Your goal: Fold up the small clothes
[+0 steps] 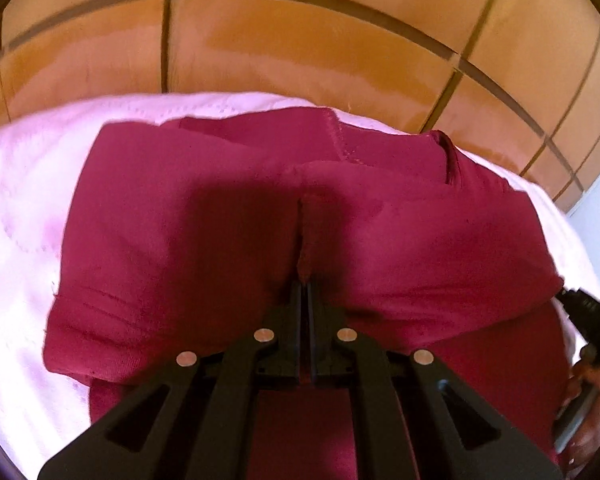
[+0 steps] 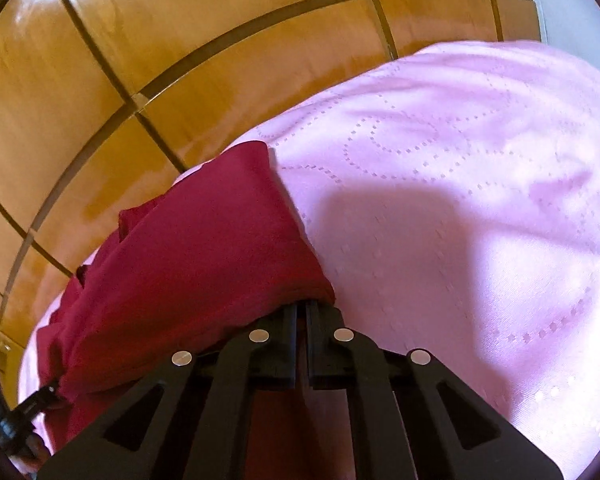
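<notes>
Here the left gripper point(image 1: 305, 280) has its jaws pinched on a fold of the dark red garment point(image 1: 204, 240), which lies on a pink quilted cover point(image 1: 24, 208). Only the left wrist view shows the garment's seam at 12 o'clock and a hand point(image 1: 588, 408) at 4 o'clock. The right gripper point(image 2: 301, 305) jaws clamp the garment's point(image 2: 204, 248) edge; bare cover point(image 2: 460, 184) spreads toward 2 o'clock, wooden floor point(image 2: 140, 40) beyond.

Text on garment point(image 1: 220, 216): none readable
Text on pink cover point(image 2: 460, 184): none, only a dotted stitched pattern
Text on grippers: none readable
Text on wood panels point(image 1: 300, 48): none
</notes>
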Motion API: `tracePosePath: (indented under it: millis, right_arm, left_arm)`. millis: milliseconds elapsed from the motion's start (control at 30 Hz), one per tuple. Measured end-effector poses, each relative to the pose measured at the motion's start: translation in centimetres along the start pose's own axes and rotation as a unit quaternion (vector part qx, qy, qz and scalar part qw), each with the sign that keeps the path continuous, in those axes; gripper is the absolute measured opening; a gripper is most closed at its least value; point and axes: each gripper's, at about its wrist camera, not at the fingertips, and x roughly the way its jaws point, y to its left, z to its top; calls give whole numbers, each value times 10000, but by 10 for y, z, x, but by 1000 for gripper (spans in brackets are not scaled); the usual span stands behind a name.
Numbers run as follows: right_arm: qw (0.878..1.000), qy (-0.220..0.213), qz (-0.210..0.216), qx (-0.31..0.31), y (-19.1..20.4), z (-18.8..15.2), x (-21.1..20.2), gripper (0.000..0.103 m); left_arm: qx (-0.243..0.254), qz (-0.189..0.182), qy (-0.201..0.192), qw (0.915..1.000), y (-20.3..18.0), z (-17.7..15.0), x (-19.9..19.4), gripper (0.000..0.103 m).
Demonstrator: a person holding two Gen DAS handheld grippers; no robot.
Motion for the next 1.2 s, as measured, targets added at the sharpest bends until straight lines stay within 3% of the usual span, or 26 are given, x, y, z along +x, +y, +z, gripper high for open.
tracePosePath:
  millis: [67,133,167,200,233,333,433,600,767,833,900,967,1133,1200]
  right_arm:
    - [9998,44,140,-113,3,0,-10,2]
    - [9993,82,158,-332,5,-4,-26,4]
    - [9987,111,159,-469,6,-7,-34,18]
    - [9980,116,166,-599,6,-12,-41,29]
    - [9976,92,159,-671,6,-14,-46,51]
    - [9954,-308,126,-903,7,-13,-70,52]
    - [9912,-578,295,-1151,25,3,-76,52]
    - [9830,-402,516,-1715,74,21,-40,52]
    - [9823,-88,472,-1811,99,24,13,52]
    - [9834,9,388,-1772,98,22,26,52]
    - [9841,153,37,-1769,92,24,45,52]
    - [9846,231,-224,-1717,84,24,57,52]
    - [9801,33,-651,-1874,91,18,64,53]
    - [9806,62,-611,-1861,90,20,61,53]
  left_arm:
    - [-46,-37,-27,10000,4,2,-9,10]
    - [-108,39,-120,9999,9,1,-20,30]
    - [-155,106,-230,9996,12,0,-29,44]
    - [-210,151,-379,9989,15,-1,-39,46]
    - [-251,185,-482,9984,17,-1,-45,47]
    - [-316,229,-801,9960,11,0,-61,46]
    - [-43,130,-819,9965,-14,9,-57,46]
    - [623,253,-561,9962,-58,25,-21,47]
    - [856,639,-266,9939,-58,31,18,50]
    - [845,530,-307,9945,-52,29,24,53]
    - [794,433,-384,9952,-47,27,26,53]
    - [879,523,-421,9939,-51,25,28,54]
    - [980,640,-453,9921,-57,23,33,55]
    - [977,621,-467,9922,-56,25,28,55]
